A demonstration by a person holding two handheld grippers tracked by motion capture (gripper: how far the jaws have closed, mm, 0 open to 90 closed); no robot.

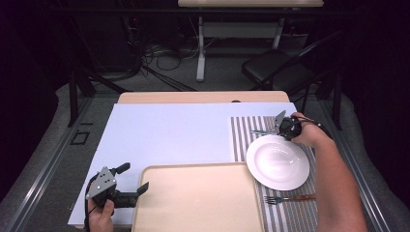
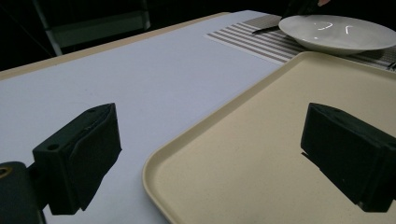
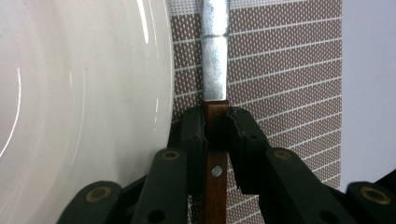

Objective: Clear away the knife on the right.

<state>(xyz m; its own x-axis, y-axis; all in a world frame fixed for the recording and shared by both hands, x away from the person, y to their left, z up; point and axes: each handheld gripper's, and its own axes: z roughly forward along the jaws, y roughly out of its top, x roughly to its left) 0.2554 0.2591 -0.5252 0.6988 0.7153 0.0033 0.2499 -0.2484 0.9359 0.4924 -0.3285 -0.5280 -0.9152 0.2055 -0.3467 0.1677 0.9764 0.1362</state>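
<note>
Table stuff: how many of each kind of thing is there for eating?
Plate: 1
Knife: 1
Fork: 1
Tray: 1
Striped placemat: 1
Total: 5

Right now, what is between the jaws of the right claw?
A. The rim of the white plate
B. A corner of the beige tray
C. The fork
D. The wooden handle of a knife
D. In the right gripper view, the right claw is closed on the knife at its brown wooden handle, beside the white plate, on the striped placemat.
</note>
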